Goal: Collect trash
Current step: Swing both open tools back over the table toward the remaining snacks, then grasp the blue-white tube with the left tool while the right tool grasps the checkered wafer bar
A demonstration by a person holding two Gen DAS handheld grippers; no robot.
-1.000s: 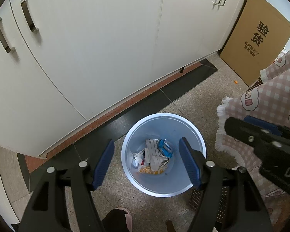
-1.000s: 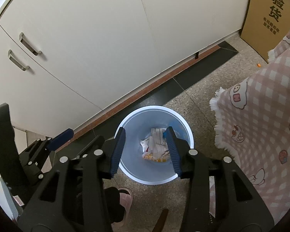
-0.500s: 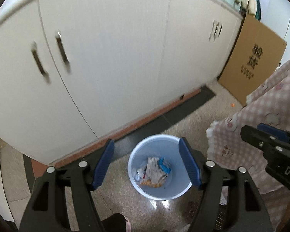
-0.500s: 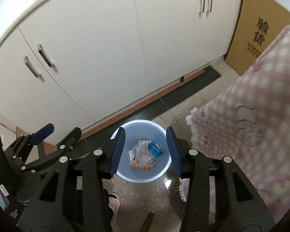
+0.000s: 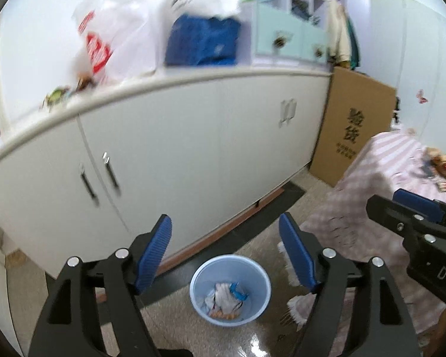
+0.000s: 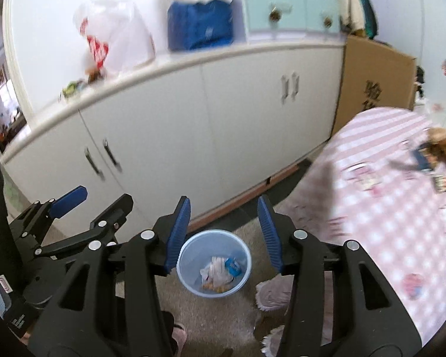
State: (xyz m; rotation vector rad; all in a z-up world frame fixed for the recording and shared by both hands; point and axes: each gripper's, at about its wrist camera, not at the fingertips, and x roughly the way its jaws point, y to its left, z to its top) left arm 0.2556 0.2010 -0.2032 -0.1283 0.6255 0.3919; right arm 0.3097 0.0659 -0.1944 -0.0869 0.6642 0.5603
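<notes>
Both views look down past the grippers to the bin [image 5: 230,290], which sits on the floor low in the frame, just in front of the cabinet [image 5: 193,154]; we see crumpled wrappers [image 5: 226,297] already lying in it. The left gripper [image 5: 226,255] has its jaws well apart and opening, with nothing between them; the bin only appears in the gap, far below. The right gripper [image 6: 224,232] has its jaws apart too, more narrowly, and opening, likewise empty. The relation that we judge to govern the coming move lies at the right edge of both frames: more litter [image 6: 440,160], blurred and hard to identify, rests on the pink checked surface [image 6: 395,208], to the upper right of the right gripper and well apart from it. In the left view the same litter [image 5: 443,169] shows beyond the right gripper's finger [image 5: 416,205]. We take the right gripper to be the nearer one. The long axis of any piece cannot be told through the blur.
</notes>
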